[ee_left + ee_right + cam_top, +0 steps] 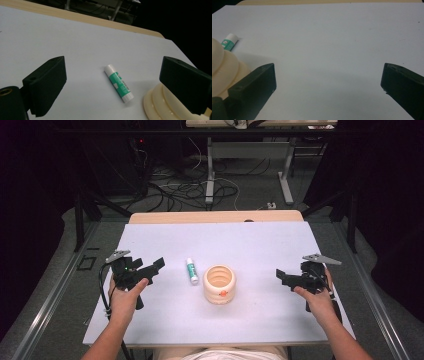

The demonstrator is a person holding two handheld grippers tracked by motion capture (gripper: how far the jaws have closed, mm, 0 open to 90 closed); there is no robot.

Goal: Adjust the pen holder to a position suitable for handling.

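Approach stage is judged to be in hand; nothing is gripped yet. Seen along the left gripper point(110, 87), its jaws are spread wide with nothing between the pads; the glue stick point(118, 83) lies flat on the white table top point(75, 42) ahead of the gap, nearer the right-hand jaw, pointed slantwise across it. Just behind that right-hand jaw the ribbed cream cup point(160, 105) is partly covered, near the stick but apart from it.

Seen along the right gripper point(328, 82), the jaws are likewise spread and empty; only bare board lies between them. The cup point(224, 65) bulges beside the left-hand jaw, and beyond it one white end of the stick point(230, 41) is seen.

Next move, as judged: the left gripper is to be lowered and turned so the stick lies crosswise between the pads, then closed; the cup's closeness calls for care.

From the high view alone, the cup's open mouth point(219, 284), its upright stance, and both hands well apart to either side point(134, 276) point(300, 281) are made out.
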